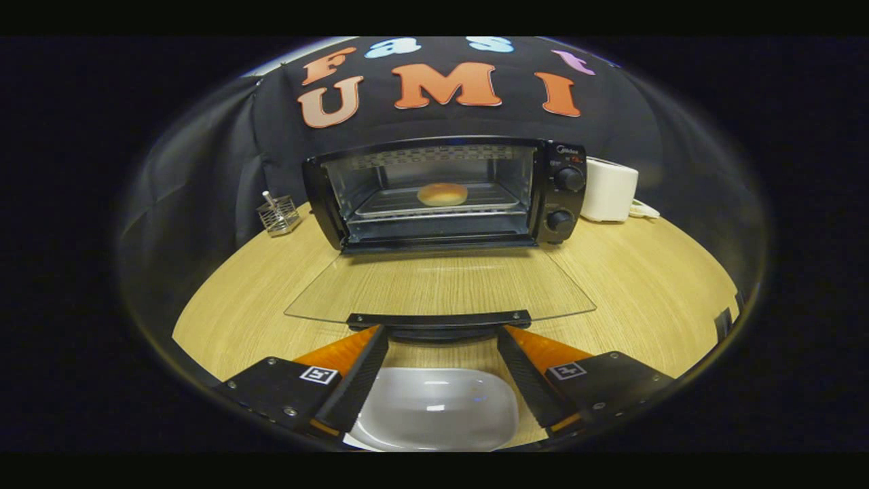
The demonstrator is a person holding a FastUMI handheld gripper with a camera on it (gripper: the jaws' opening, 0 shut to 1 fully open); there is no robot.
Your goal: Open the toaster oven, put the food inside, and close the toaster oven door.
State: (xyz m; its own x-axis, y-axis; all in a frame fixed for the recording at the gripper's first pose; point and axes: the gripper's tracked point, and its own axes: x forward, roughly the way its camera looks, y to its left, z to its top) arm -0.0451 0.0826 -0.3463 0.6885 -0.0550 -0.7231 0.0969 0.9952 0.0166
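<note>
In the gripper view, one black toaster oven [445,193] stands at the far side of a round, pale wood-grain table [645,285], its boxy metal body framing a bright cavity. Its one glass door [441,285] is folded fully down toward the near side, lying flat and see-through so the table's grain shows beneath it, and one dark bar handle [439,319] runs along the door's near edge. One round, golden-brown bun [442,194], the food, sits inside the oven on a ribbed metal tray [387,204] at mid height. Two round black knobs [569,179] are stacked one above the other on the oven's right panel. Left of the oven stands one small wire-mesh holder [278,216] with a stick rising from it; to the right is one smooth white boxy appliance [609,190]. The gripper [442,339] has its two fingers spread wide apart, gripping nothing, their tips just near of the door handle at either end of it. Between and below the fingers lies one glossy white oval dish [434,411], empty.
</note>
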